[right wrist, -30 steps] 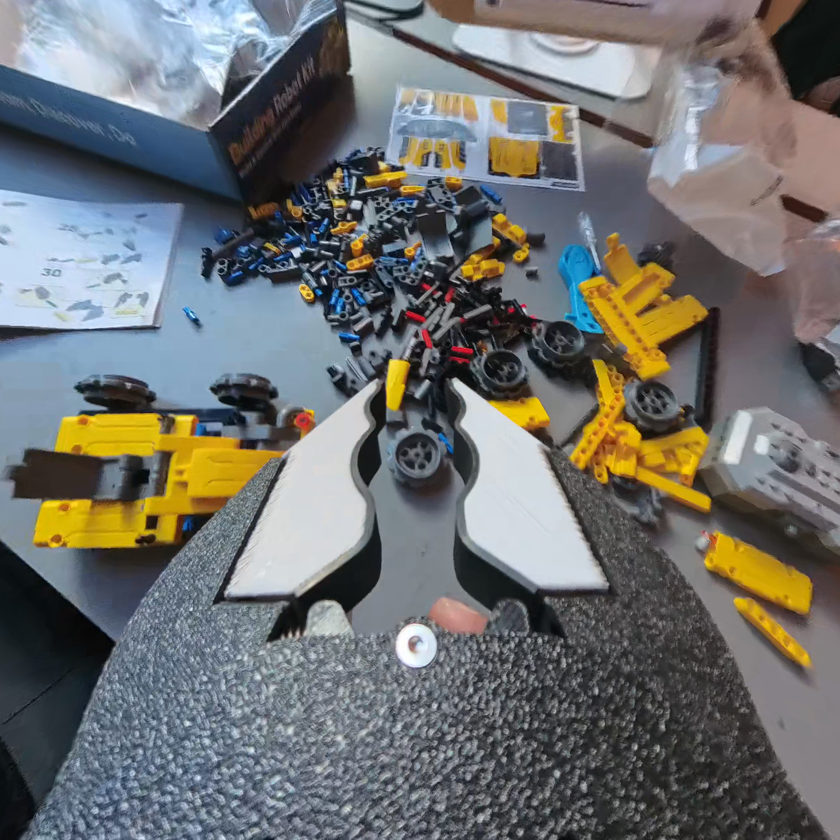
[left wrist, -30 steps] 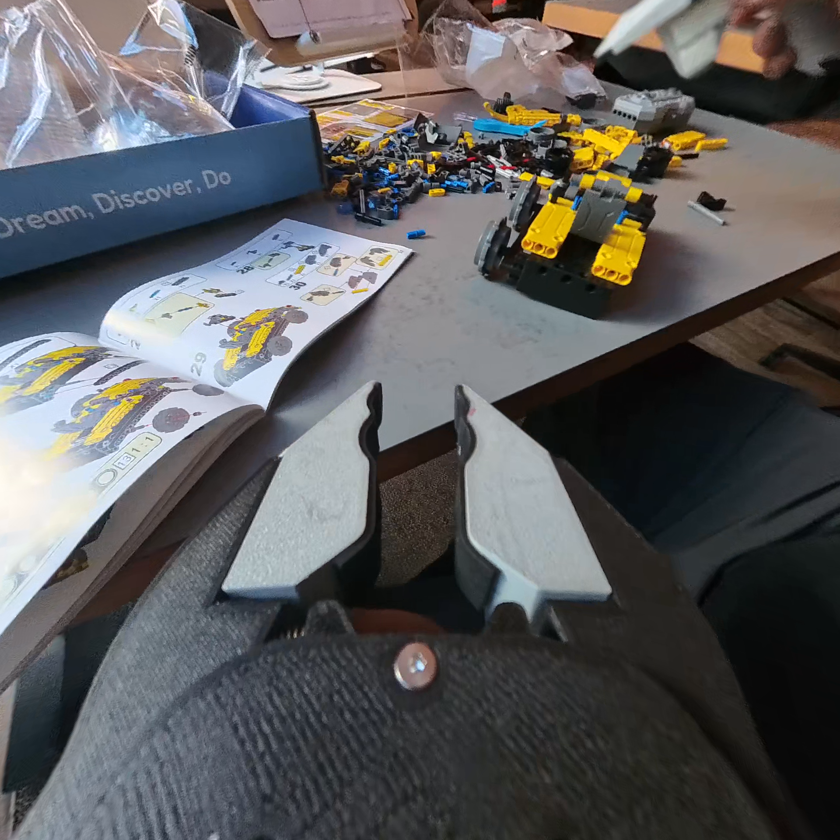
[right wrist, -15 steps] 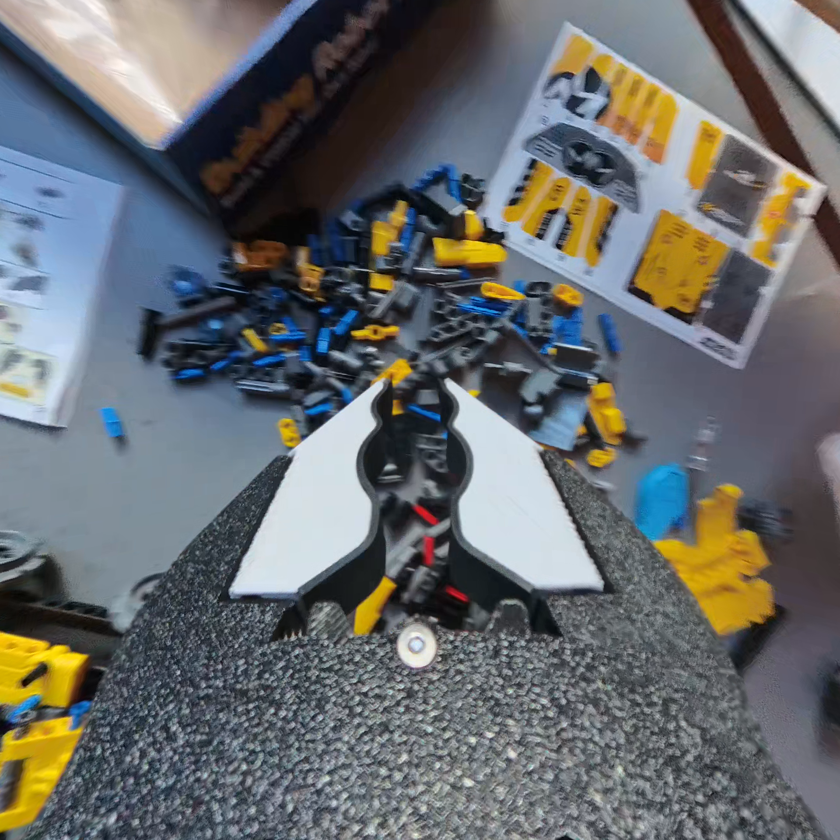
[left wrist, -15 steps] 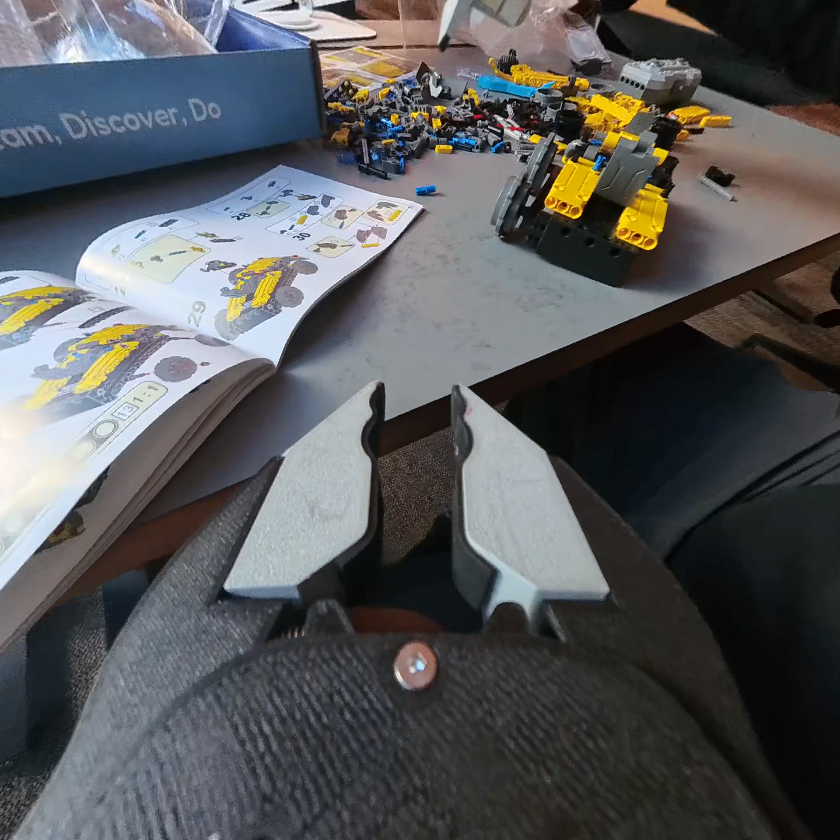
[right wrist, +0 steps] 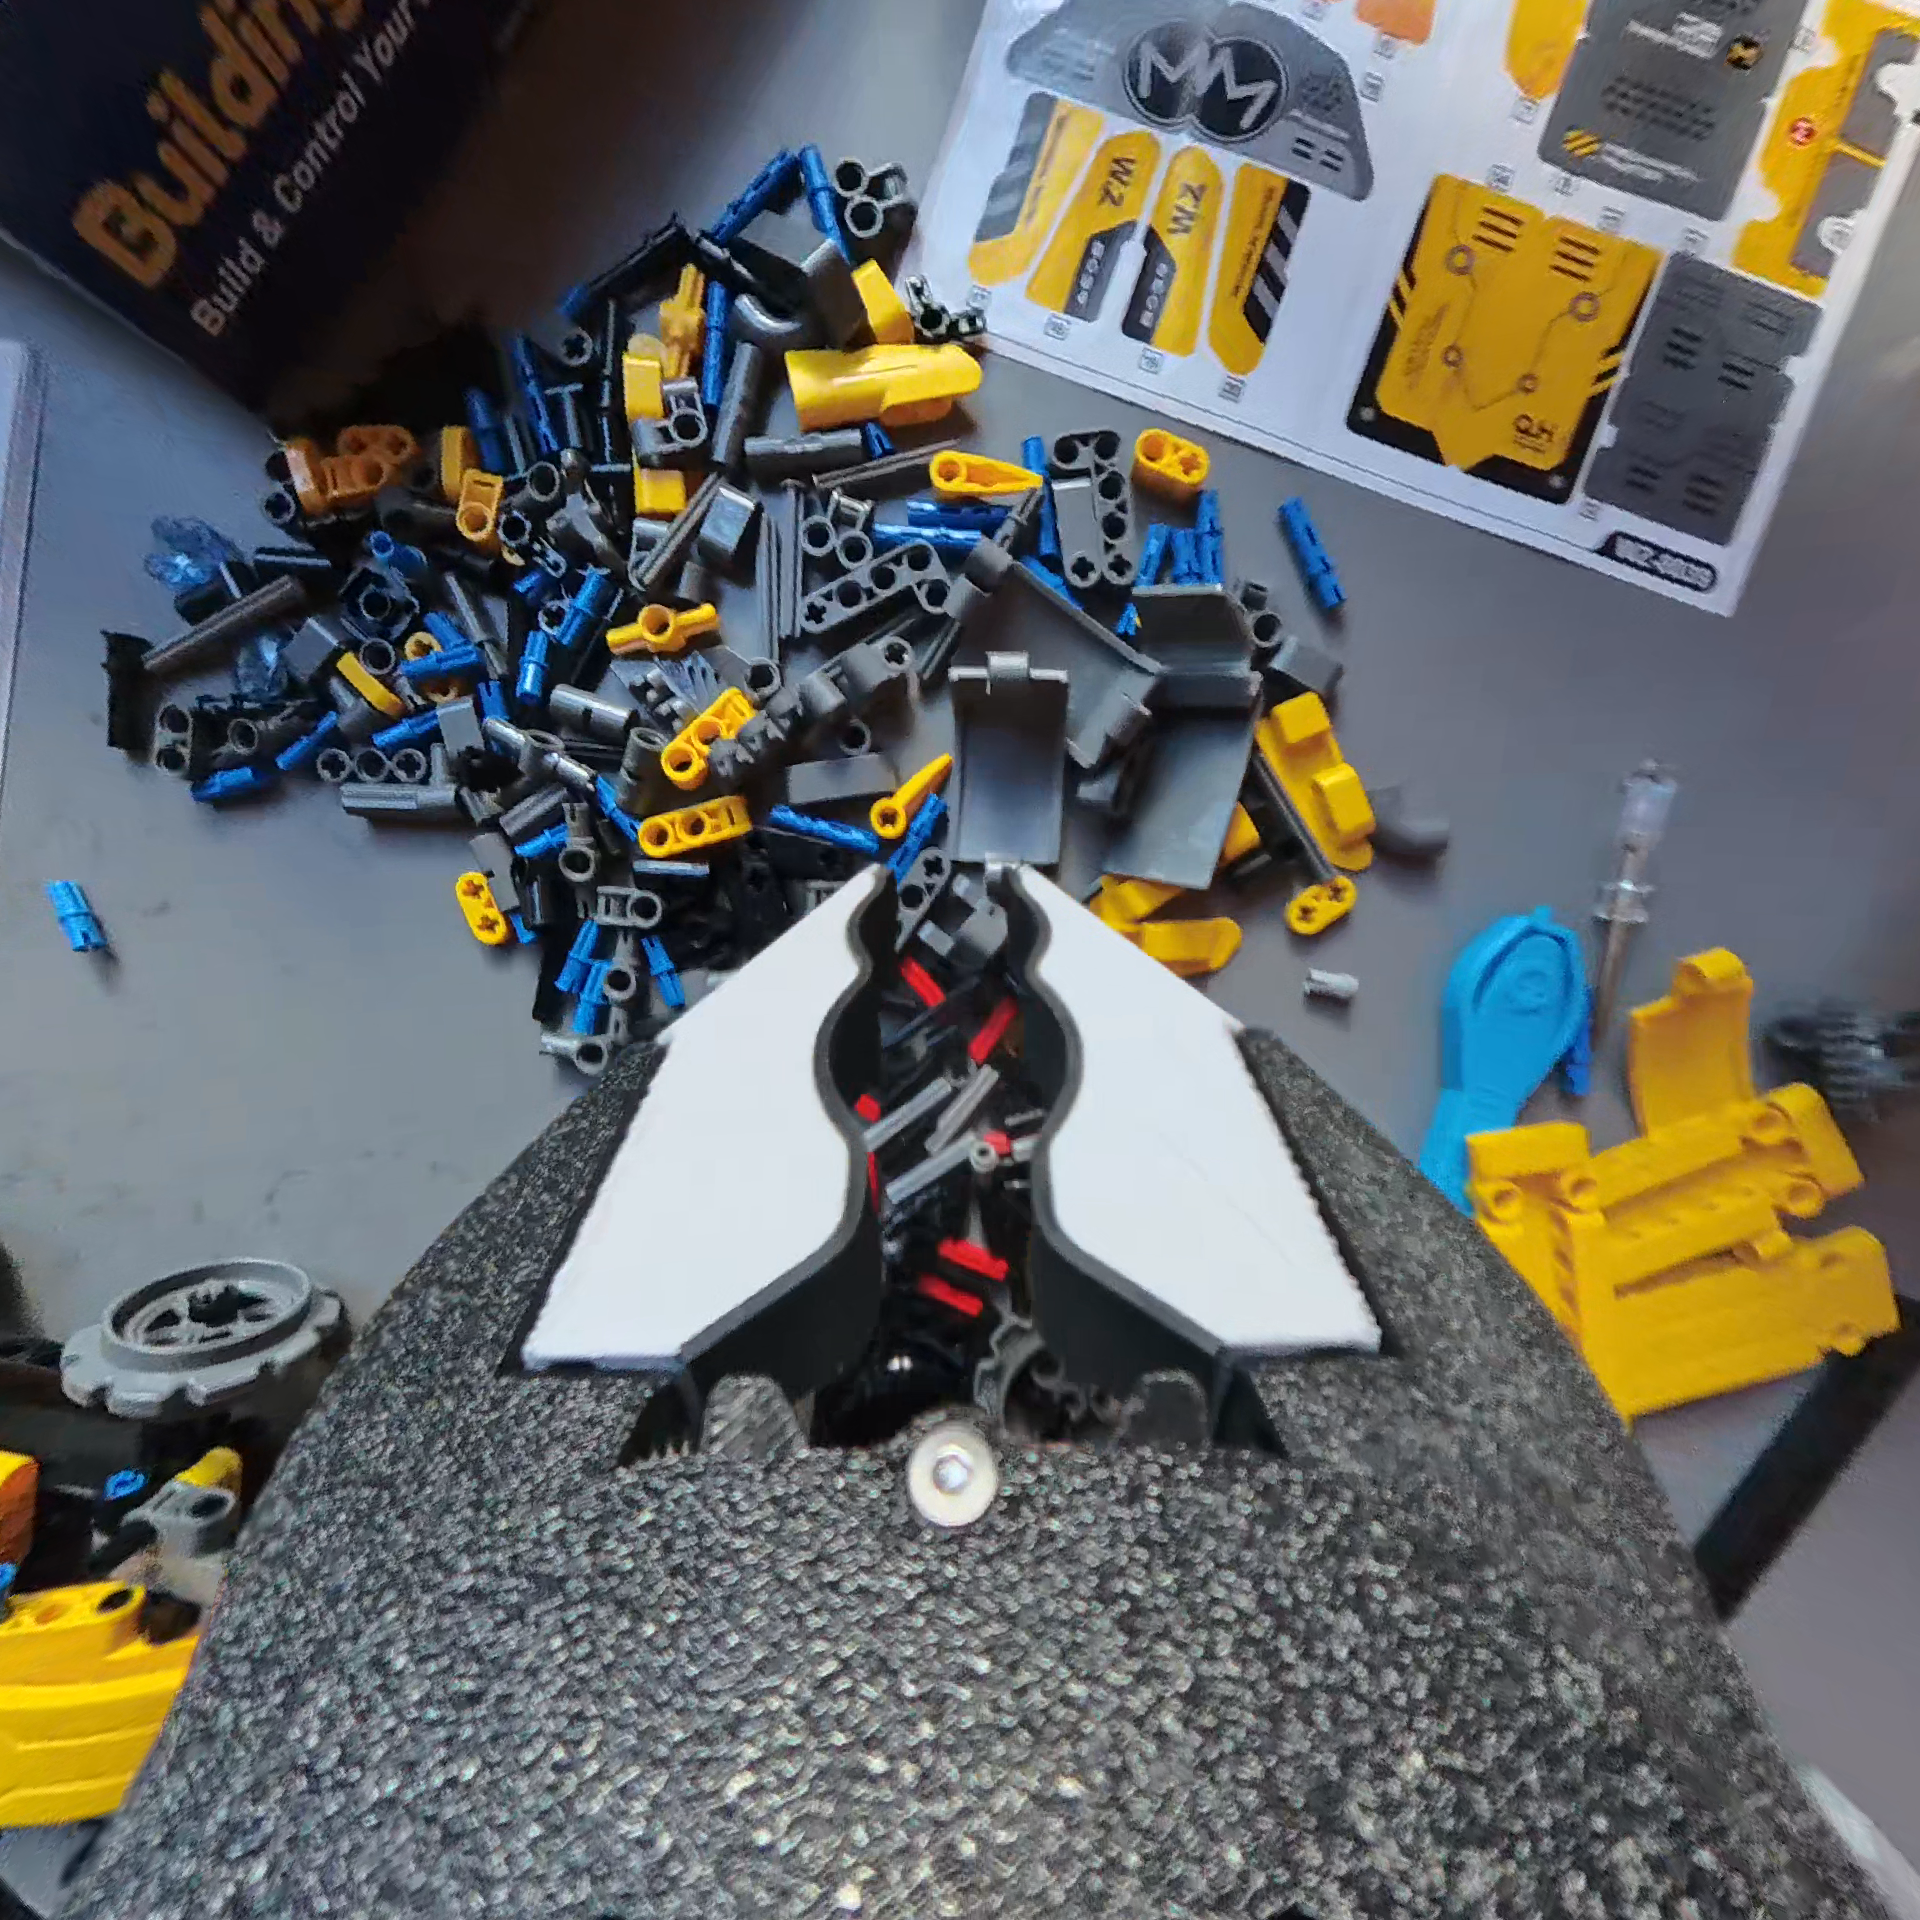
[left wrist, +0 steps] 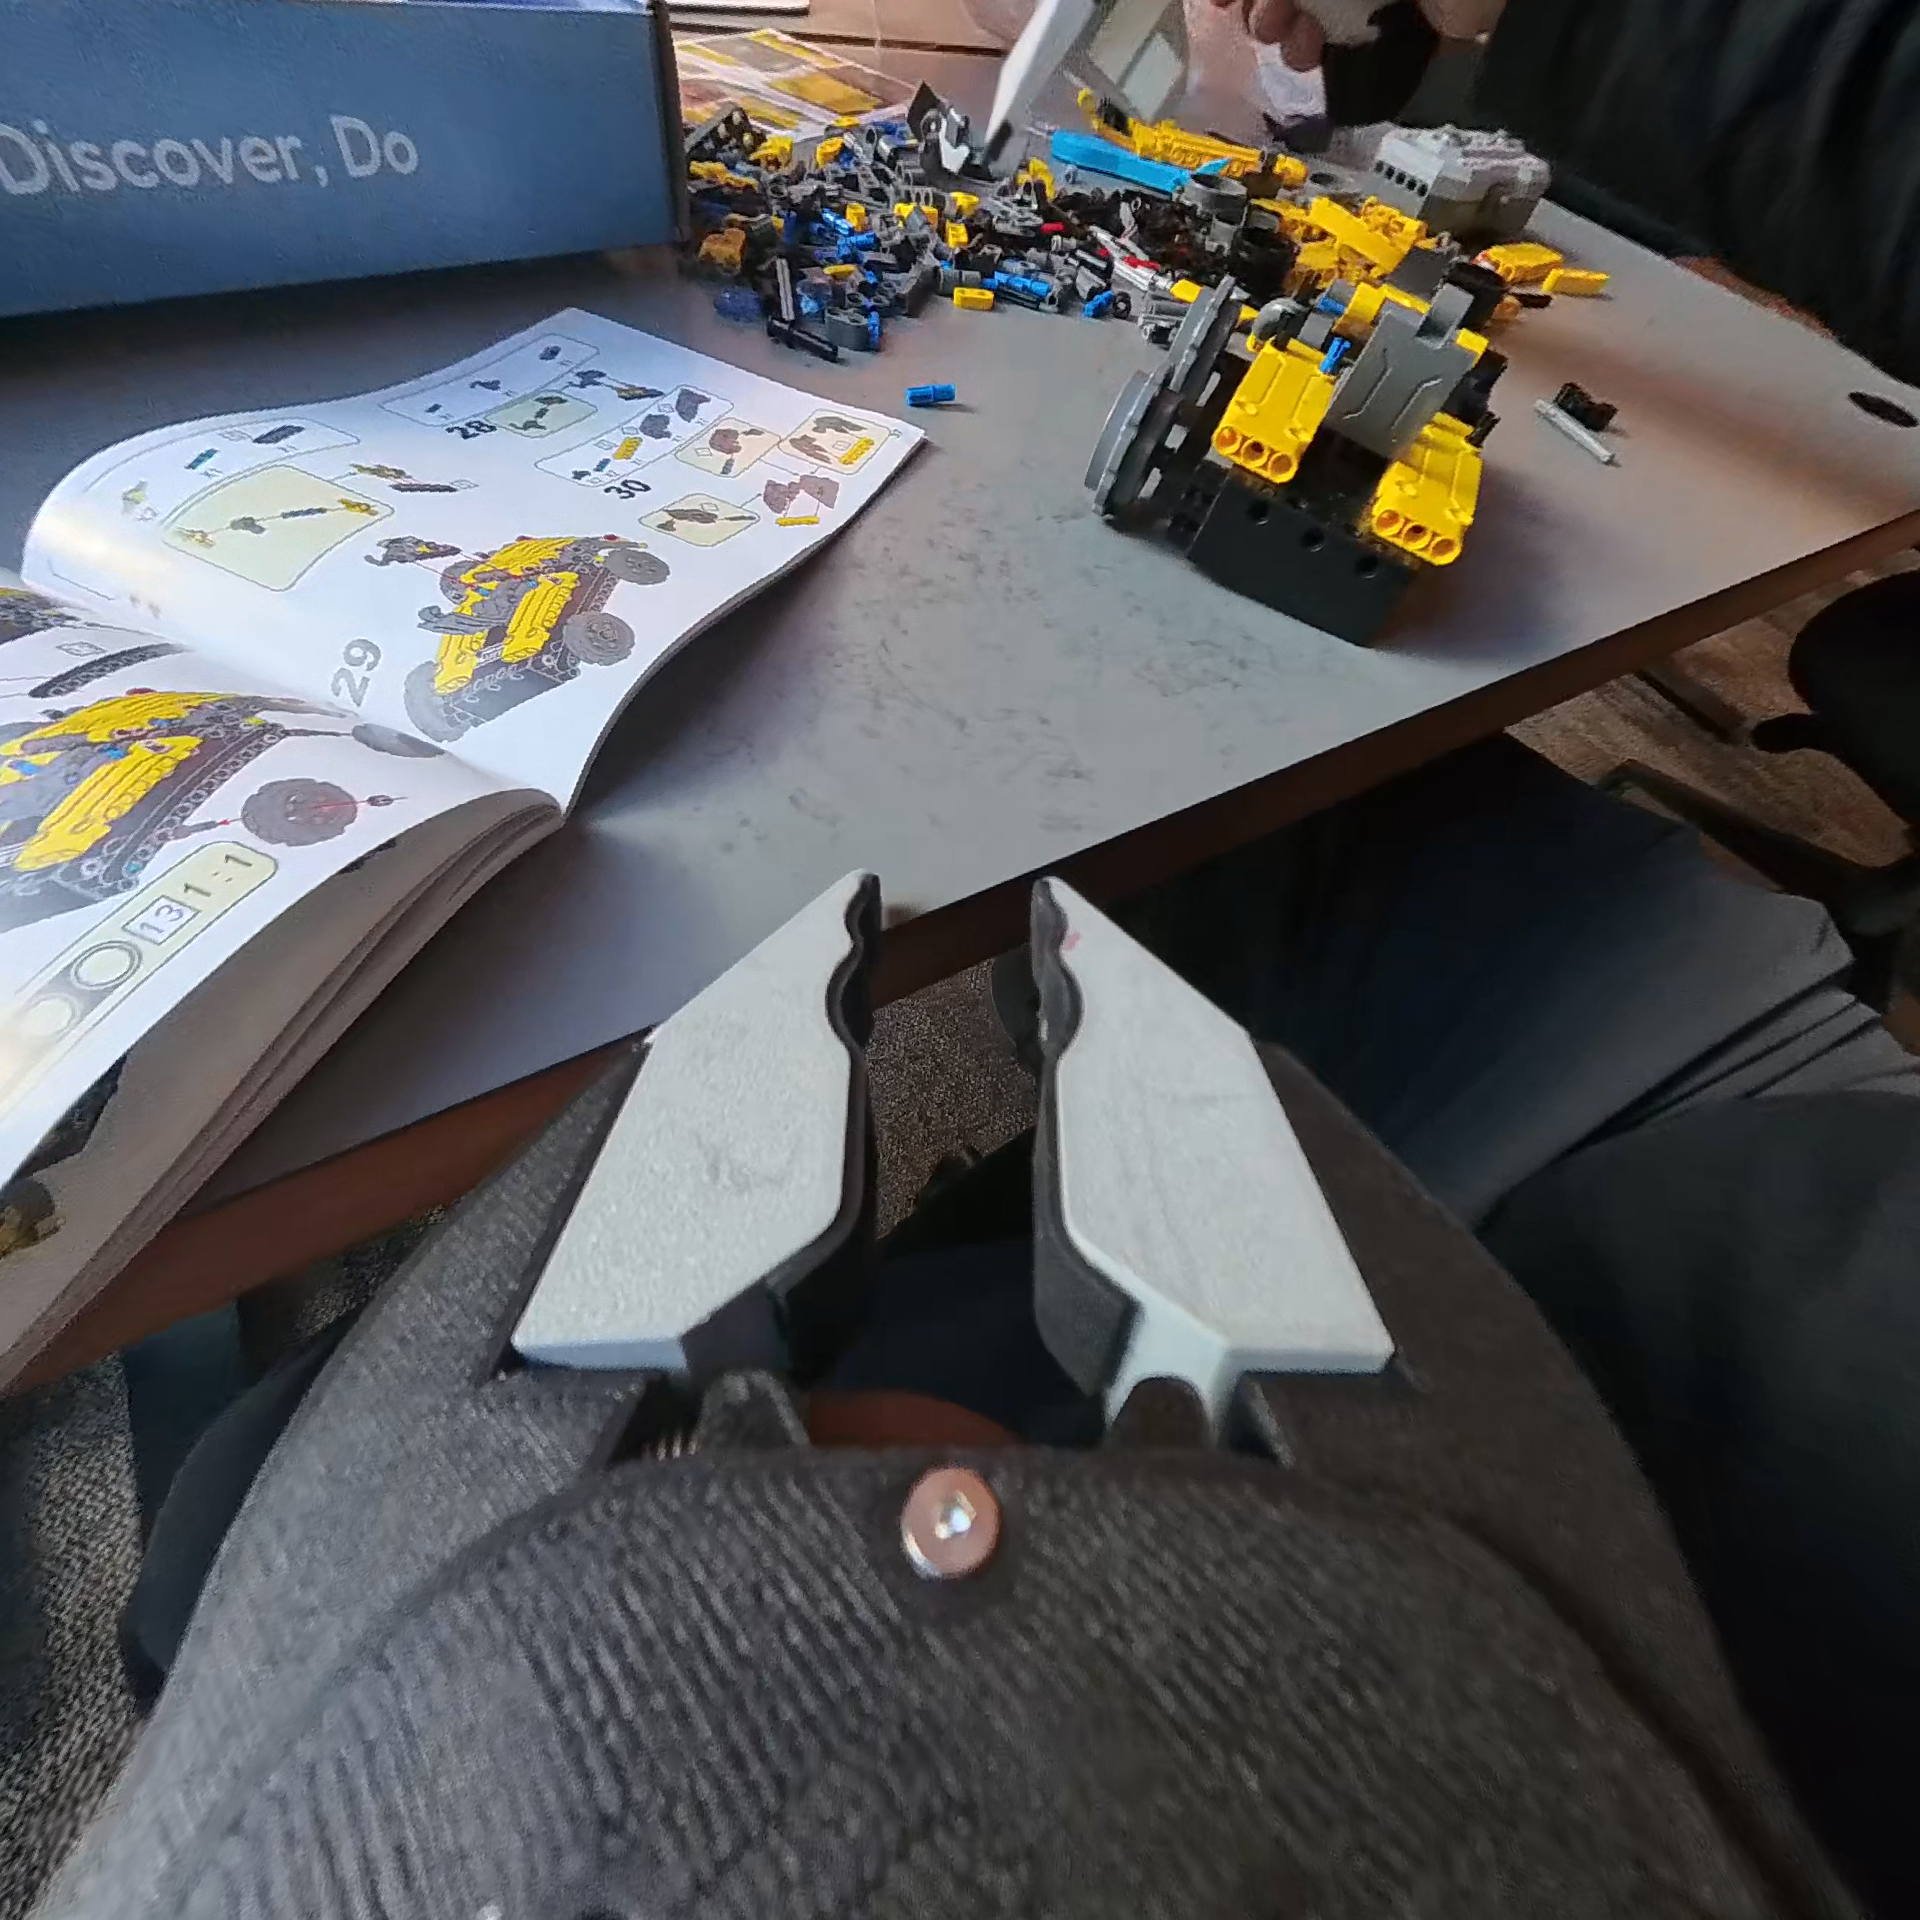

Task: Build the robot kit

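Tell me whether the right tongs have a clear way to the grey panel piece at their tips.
Probably yes. The right tongs sit just short of the grey panel piece, which lies on top of the loose parts pile, uncovered; the jaws are only narrowly apart.

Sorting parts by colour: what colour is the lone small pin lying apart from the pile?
Blue pin; clearest in the right wrist view.

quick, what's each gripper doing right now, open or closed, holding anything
left gripper: open, empty, held off the near table edge.
right gripper: tips nearly shut at the lower end of a grey panel in the parts pile; whether it grips it cannot be told.
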{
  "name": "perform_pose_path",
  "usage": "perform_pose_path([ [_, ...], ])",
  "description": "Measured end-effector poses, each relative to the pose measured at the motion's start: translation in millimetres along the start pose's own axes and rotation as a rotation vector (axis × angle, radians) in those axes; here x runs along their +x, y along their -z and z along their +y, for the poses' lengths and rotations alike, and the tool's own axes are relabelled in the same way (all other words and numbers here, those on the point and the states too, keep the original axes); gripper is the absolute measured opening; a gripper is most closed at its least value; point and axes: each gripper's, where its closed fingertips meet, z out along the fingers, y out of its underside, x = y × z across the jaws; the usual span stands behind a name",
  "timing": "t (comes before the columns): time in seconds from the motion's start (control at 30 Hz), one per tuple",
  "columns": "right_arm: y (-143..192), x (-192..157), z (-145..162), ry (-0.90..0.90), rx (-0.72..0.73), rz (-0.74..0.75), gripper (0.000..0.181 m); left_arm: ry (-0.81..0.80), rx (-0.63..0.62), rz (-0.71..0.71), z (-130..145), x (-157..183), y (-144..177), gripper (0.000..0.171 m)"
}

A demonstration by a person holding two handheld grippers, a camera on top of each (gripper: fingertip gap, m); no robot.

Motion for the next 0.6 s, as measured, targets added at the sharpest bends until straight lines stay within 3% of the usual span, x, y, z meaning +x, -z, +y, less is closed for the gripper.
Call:
perform_pose_path([
  [0.33,-18,-6,7,0.106,-0.092,0.010,0.009,0.008,-0.003,0.003,1,-1,0,0.026],
  [0.6,-16,-10,10,0.213,-0.137,0.015,0.012,0.036,-0.001,0.023,1,-1,2,0.026],
])
